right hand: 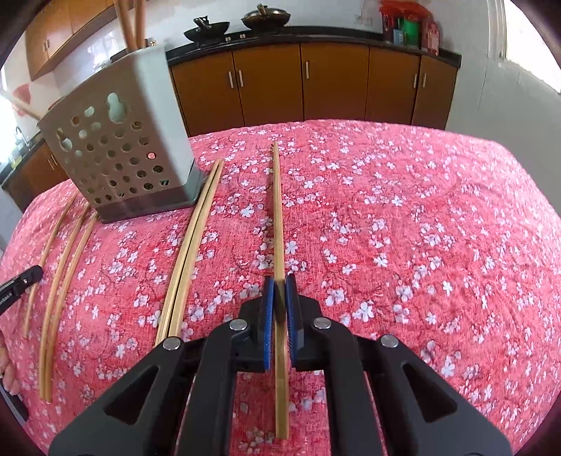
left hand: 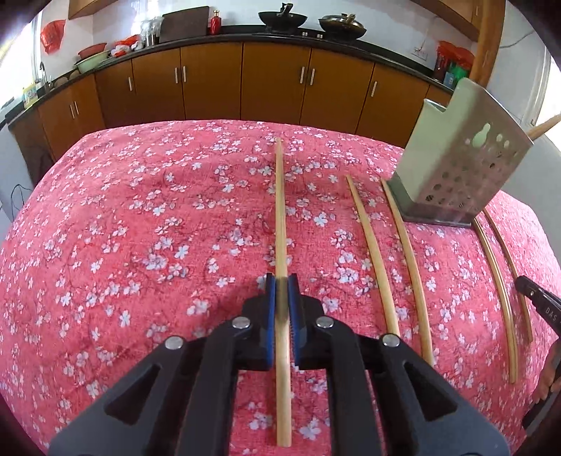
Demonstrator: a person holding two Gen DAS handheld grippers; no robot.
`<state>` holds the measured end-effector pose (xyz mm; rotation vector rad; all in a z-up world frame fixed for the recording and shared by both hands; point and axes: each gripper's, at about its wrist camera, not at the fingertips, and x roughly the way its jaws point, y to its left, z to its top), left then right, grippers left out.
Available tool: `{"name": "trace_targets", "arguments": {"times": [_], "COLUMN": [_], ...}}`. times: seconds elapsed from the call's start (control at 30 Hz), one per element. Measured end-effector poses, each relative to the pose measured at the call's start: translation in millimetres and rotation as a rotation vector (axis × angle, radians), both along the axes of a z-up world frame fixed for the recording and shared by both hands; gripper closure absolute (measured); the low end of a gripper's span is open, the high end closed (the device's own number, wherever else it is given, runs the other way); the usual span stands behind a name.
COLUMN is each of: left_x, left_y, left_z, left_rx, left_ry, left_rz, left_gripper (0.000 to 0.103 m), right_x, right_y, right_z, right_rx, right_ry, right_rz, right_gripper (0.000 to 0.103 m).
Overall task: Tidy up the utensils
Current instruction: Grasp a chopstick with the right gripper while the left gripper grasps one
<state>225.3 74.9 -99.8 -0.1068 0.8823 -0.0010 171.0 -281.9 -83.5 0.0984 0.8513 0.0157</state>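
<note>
Wooden chopstick (left hand: 280,217) clamped in left gripper (left hand: 282,284)

Six loose chopsticks (right hand: 278,217), two more standing in one perforated holder (right hand: 119,158), two woks (right hand: 207,29) behind

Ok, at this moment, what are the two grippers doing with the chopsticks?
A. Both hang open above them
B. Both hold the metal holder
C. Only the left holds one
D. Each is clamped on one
D: the left gripper pinches a chopstick, and the right gripper pinches another chopstick.

left gripper (left hand: 281,308) | jaws clamped on chopstick (left hand: 279,210) | perforated holder (left hand: 463,172) upright on floral tablecloth (left hand: 140,228)
</note>
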Motion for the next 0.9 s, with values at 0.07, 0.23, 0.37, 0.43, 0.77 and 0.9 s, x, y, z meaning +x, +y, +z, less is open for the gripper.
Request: {"name": "trace_targets", "arguments": {"times": [0.07, 0.23, 0.37, 0.43, 0.77, 0.9], "left_x": [0.5, -5.2, -8.5, -8.3, -9.7, -9.7], "left_y": [1.5, 6.1, 9.5, 10.3, 11.1, 12.0], "left_z": [-1.0, -1.2, -1.2, -1.4, 0.0, 0.1], "left_rx": [-0.016, -0.046, -0.075, -0.080, -0.093, -0.094], "left_ry": [-0.001, -0.004, -0.006, -0.007, -0.009, -0.009], "left_rz": [0.001, 0.002, 0.004, 0.004, 0.003, 0.003], "left_gripper": [0.092, 0.092, 0.092, 0.092, 0.092, 0.092], "right_x": [-0.1, -2.7, -2.7, -2.3, -0.6, -0.4], "right_y": [0.2, -0.6, -3.5, -2.5, -1.4, -1.4], "right_z": [-0.6, -1.9, -1.3, -0.6, -0.2, -0.2], "right_rx": [0.004, 0.022, 0.018, 0.016, 0.016, 0.016], "right_ry": [0.000, 0.000, 0.000, 0.001, 0.001, 0.001], "right_rz": [0.000, -0.002, -0.002, -0.003, -0.004, -0.004], "right_gripper": [0.095, 0.095, 0.095, 0.095, 0.095, 0.095]}}
